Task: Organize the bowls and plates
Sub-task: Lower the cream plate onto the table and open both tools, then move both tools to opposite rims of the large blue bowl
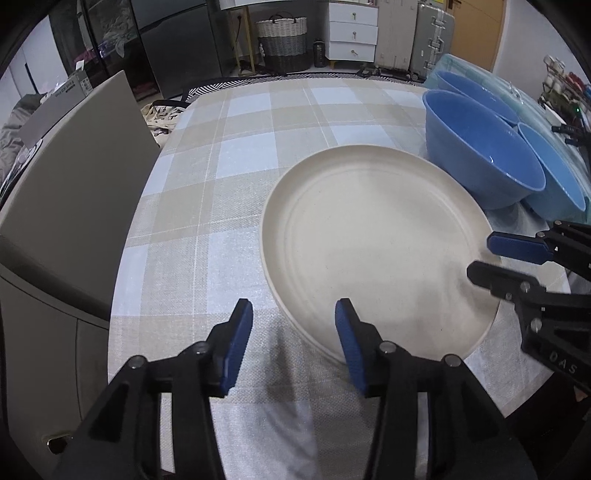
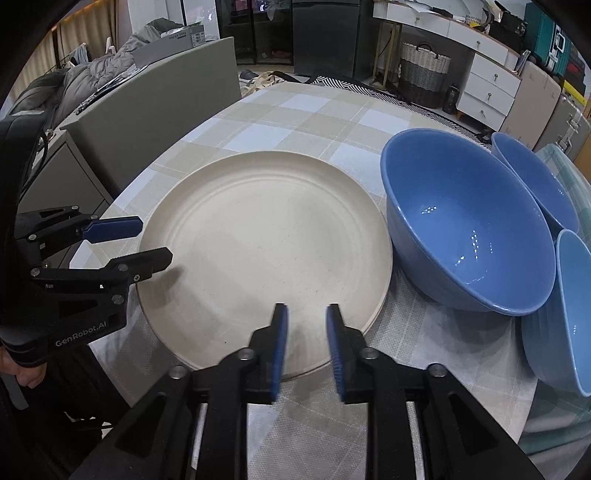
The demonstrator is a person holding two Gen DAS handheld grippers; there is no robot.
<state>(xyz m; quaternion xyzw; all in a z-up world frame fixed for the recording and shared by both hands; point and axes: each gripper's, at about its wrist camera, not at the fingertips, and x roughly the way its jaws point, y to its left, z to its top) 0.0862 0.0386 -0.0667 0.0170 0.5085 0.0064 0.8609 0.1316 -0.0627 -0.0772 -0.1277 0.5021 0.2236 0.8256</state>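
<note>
A large cream plate (image 1: 376, 251) (image 2: 266, 251) lies flat on the checked tablecloth. Three blue bowls stand to its right: a big one (image 1: 480, 147) (image 2: 465, 225) touching the plate's rim, one behind it (image 1: 476, 94) (image 2: 535, 177), and a lighter one (image 1: 557, 181) (image 2: 569, 317) tilted at the near right. My left gripper (image 1: 293, 314) (image 2: 153, 240) is open and empty at the plate's left near rim. My right gripper (image 2: 306, 314) (image 1: 478, 258) is open and empty, hovering over the plate's near edge.
The table (image 1: 236, 155) carries a beige and pale blue checked cloth. A grey chair back (image 1: 74, 177) (image 2: 155, 110) stands at the table's left side. A woven basket (image 1: 282, 44), white drawers (image 1: 352, 35) and suitcases stand beyond the far edge.
</note>
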